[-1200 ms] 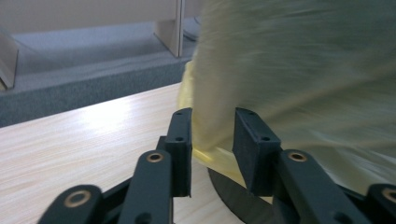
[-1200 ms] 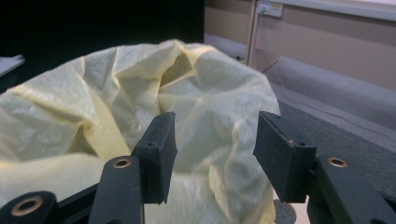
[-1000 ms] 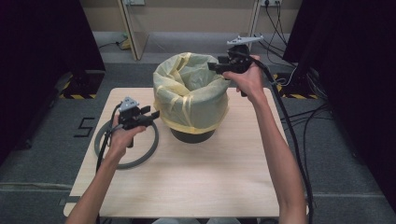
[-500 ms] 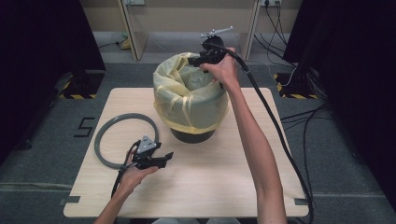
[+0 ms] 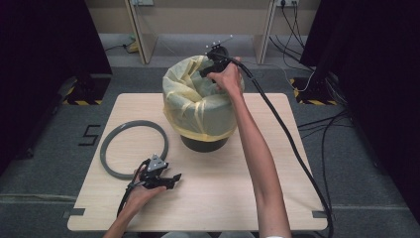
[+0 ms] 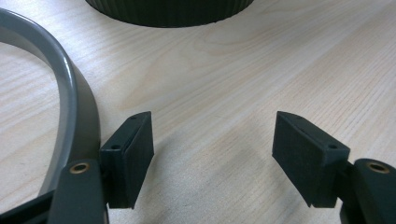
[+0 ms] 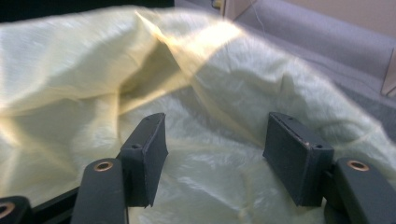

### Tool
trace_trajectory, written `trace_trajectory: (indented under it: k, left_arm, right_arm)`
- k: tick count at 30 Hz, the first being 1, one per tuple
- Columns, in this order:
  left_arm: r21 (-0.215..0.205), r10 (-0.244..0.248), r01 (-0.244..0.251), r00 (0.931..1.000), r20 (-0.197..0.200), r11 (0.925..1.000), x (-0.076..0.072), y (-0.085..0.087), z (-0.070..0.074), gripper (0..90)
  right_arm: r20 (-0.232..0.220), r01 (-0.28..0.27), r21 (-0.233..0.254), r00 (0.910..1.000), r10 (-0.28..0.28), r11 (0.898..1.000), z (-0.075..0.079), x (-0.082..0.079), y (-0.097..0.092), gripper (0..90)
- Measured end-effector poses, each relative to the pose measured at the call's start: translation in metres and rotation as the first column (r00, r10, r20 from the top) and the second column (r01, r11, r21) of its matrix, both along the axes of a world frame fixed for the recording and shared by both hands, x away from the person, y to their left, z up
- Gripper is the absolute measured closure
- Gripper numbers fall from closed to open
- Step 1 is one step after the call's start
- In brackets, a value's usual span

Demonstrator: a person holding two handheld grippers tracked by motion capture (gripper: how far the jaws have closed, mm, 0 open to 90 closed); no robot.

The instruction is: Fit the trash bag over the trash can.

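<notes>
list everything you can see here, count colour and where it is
bin: 1, dark, back middle of the table
bag: 1, pale yellow, lining the bin and folded over its rim
ring: 1, grey, flat on the table left of the bin
table: 1, light wood, centre
cables: several, black, on the floor at the right
left gripper: 1, black, jaws open just above the table beside the ring, nothing between them
right gripper: 1, black, jaws open at the bag's top edge, not pinching it
</notes>
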State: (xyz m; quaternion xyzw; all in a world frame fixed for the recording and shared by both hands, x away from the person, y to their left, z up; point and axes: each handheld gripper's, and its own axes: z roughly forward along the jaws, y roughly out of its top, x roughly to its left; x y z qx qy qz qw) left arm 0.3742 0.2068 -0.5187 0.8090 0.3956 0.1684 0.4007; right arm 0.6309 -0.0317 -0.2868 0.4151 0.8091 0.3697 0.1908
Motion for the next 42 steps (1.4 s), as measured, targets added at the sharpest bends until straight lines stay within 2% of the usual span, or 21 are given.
trace_trajectory:
  k: [3,5,7,10,13,17,19,20,23,27,31,32,35,39,42]
  left_arm:
    - [0.01,0.0,0.0,0.9999,-0.012,0.9999,0.001,-0.001,-0.002,28.9]
    - [0.015,0.001,-0.001,1.0,-0.003,0.9999,0.0,-0.002,-0.002,29.0]
    - [0.029,0.0,0.0,1.0,-0.002,0.9996,0.0,-0.002,-0.002,29.0]
    - [0.05,-0.005,0.005,1.0,-0.008,0.9987,0.0,-0.005,-0.003,28.6]
    - [0.05,-0.01,0.01,0.9999,-0.008,0.9987,0.0,-0.005,-0.003,27.4]
    - [0.051,-0.01,0.01,0.9999,-0.01,0.9987,0.0,-0.005,-0.003,27.0]
    - [0.05,-0.01,0.01,0.9999,-0.01,0.9987,0.0,-0.005,-0.003,26.9]
    - [0.05,-0.01,0.01,0.9999,-0.011,0.9987,0.0,-0.005,-0.003,26.8]
    - [0.051,-0.01,0.01,0.9999,-0.011,0.9987,0.0,-0.005,-0.003,26.8]
    - [0.05,-0.011,0.011,0.9999,-0.011,0.9987,0.0,-0.005,-0.003,26.8]
    - [0.05,-0.011,0.011,0.9999,-0.011,0.9987,0.0,-0.005,-0.003,26.8]
    - [0.05,-0.011,0.011,0.9999,-0.011,0.9987,0.0,-0.005,-0.003,26.8]
    - [0.05,-0.011,0.011,0.9999,-0.011,0.9987,0.0,-0.005,-0.003,26.8]
    - [0.05,-0.011,0.011,0.9999,-0.01,0.9987,0.0,-0.005,-0.003,26.7]
    - [0.05,-0.011,0.011,0.9999,-0.011,0.9987,0.0,-0.005,-0.003,26.7]
  right_arm:
    - [-0.036,-0.001,-0.027,0.9993,0.0,1.0,-0.008,0.002,0.003,39.4]
    - [-0.049,-0.01,-0.061,0.9988,0.007,0.998,-0.012,0.003,0.007,38.8]
    - [-0.047,-0.015,-0.046,0.9988,0.013,0.999,-0.012,0.002,0.008,38.9]
    - [0.006,-0.021,0.005,0.9998,0.021,1.0,-0.001,-0.006,0.009,40.0]
    - [0.052,-0.057,0.089,0.9972,0.053,0.994,0.012,-0.015,0.012,39.8]
    - [0.105,-0.104,0.103,0.9901,0.093,0.989,0.025,-0.025,0.029,39.1]
    - [0.108,-0.11,0.1,0.9892,0.099,0.989,0.026,-0.026,0.034,38.8]
    - [0.116,-0.102,0.09,0.989,0.092,0.991,0.028,-0.025,0.043,38.5]
    - [0.101,-0.085,0.067,0.9918,0.078,0.994,0.021,-0.017,0.053,38.4]
    - [0.043,-0.048,0.027,0.998,0.047,0.998,0.0,-0.004,0.058,37.2]
    - [-0.037,-0.058,0.003,0.9976,0.058,0.998,-0.012,0.003,0.06,36.1]
    - [-0.043,-0.067,-0.004,0.9969,0.066,0.998,-0.012,0.003,0.061,36.3]
    - [-0.025,-0.072,0.003,0.9971,0.072,0.997,-0.008,-0.001,0.061,36.1]
    - [0.033,-0.112,0.046,0.9933,0.111,0.993,0.01,-0.018,0.058,35.8]
    - [0.06,-0.152,0.044,0.9869,0.149,0.987,0.015,-0.03,0.061,35.7]
